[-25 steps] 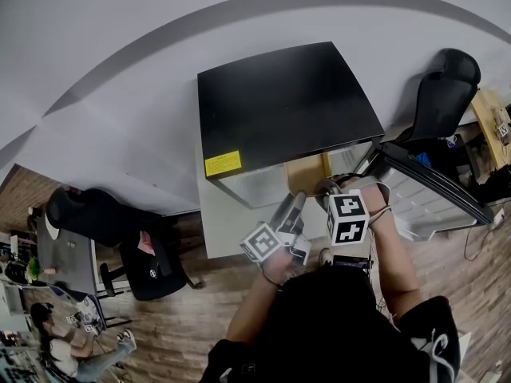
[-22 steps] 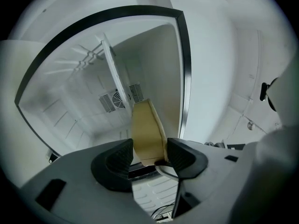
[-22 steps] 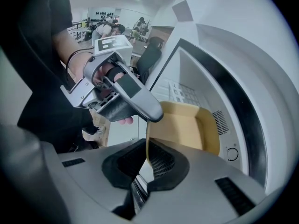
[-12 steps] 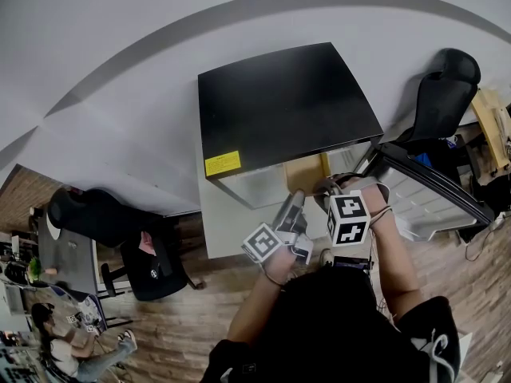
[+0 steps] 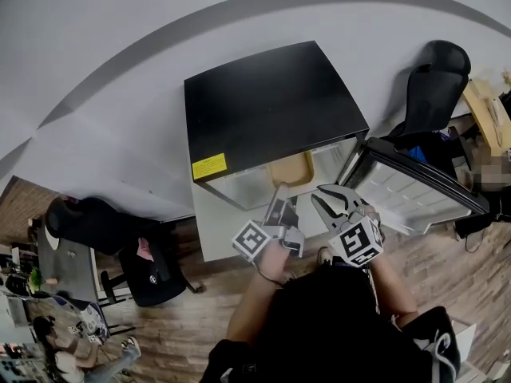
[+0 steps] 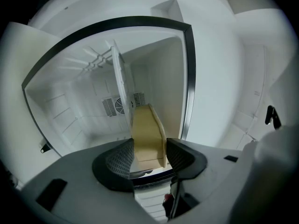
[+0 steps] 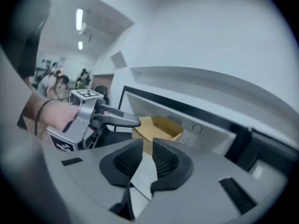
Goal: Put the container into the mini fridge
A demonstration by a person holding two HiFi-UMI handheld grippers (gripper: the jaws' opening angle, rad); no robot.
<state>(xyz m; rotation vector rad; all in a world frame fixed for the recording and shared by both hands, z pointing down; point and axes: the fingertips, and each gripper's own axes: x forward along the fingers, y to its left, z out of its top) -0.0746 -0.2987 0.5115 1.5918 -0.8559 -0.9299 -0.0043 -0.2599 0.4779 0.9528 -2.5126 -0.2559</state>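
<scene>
The black-topped mini fridge (image 5: 271,106) stands with its door (image 5: 415,194) swung open to the right. The tan container (image 5: 289,170) lies inside the opening. My left gripper (image 5: 279,191) reaches into the fridge. In the left gripper view its jaws (image 6: 149,155) are closed on the near end of the container (image 6: 147,134), with the white fridge interior (image 6: 84,111) behind. My right gripper (image 5: 331,199) hangs in front of the opening, apart from the container (image 7: 159,127). Its jaws (image 7: 147,155) are opening, with nothing between them. The right gripper view also shows the left gripper (image 7: 126,121) at the container's rim.
A black office chair (image 5: 427,86) stands right of the fridge behind the open door. Another dark chair (image 5: 96,214) is at the left on the wood floor. A wooden desk (image 5: 487,110) sits at the far right. People (image 5: 64,341) are at the lower left.
My right gripper has let go of the container and pulled back from the fridge opening. The container now rests inside the fridge. The left gripper has stayed at the opening.
</scene>
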